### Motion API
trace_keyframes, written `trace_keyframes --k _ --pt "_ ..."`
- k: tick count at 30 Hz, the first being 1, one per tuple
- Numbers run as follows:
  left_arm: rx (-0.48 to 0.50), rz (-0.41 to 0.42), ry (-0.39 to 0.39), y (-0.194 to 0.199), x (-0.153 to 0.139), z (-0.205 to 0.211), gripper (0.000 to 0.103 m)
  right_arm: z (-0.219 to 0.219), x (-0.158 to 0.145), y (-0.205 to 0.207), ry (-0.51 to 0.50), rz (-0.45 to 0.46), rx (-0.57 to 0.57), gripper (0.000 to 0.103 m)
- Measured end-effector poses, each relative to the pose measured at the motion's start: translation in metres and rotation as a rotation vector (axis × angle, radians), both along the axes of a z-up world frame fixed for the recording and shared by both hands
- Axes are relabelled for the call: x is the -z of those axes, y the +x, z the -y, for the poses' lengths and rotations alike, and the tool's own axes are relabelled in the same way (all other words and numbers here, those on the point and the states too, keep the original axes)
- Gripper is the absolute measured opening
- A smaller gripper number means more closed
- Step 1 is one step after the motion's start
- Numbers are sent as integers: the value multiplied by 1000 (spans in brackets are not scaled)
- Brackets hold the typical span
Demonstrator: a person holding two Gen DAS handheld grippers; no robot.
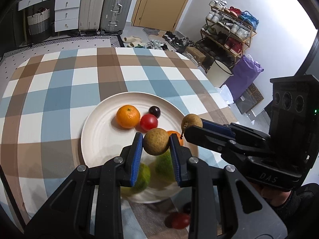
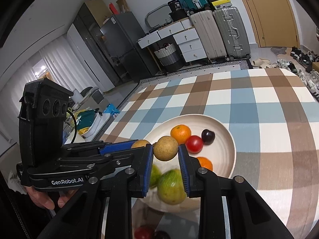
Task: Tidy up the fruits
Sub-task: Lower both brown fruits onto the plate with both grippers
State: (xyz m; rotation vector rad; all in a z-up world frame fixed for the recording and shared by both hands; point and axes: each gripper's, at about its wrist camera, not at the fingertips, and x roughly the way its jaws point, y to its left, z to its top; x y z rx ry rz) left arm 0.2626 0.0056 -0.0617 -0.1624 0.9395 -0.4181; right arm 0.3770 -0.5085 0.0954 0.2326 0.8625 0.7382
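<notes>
Two round tan-brown speckled fruits (image 1: 156, 141) (image 2: 165, 148) sit clamped mid-frame, one per wrist view, above a white ribbed round plate (image 1: 93, 137). On the plate: a large orange (image 1: 128, 116), red tomato (image 1: 149, 122), dark plum (image 1: 154, 111), smaller orange (image 2: 205, 163) and two blurred green fruits (image 2: 171, 187). At bottom, off the plate, lie another red tomato (image 1: 179, 220) and a dark fruit (image 1: 187, 207).

White letters reading "GenRobot.AI" stand on the black body of the left claw (image 2: 143, 143), seen from the right wrist camera. On the body of the right claw (image 1: 186, 128), seen from the left wrist camera, raised letters spell "DAS". Far back, on top of the drawer unit, a small black box (image 2: 176, 5) shows what looks like "36", and the rest of its print is too small to read.
</notes>
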Motion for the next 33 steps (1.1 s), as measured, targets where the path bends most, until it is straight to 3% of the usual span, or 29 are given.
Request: trace_keyframes --k 18,22,33 --pt "18 -27 50 23 32 10 25 -7 32 21 -63 -89 22 27" --pt "33 -17 42 19 27 9 25 -1 28 20 -38 -78 41 48" --pt "-11 12 33 -5 4 -2 25 16 0 3 -19 -30 84 48"
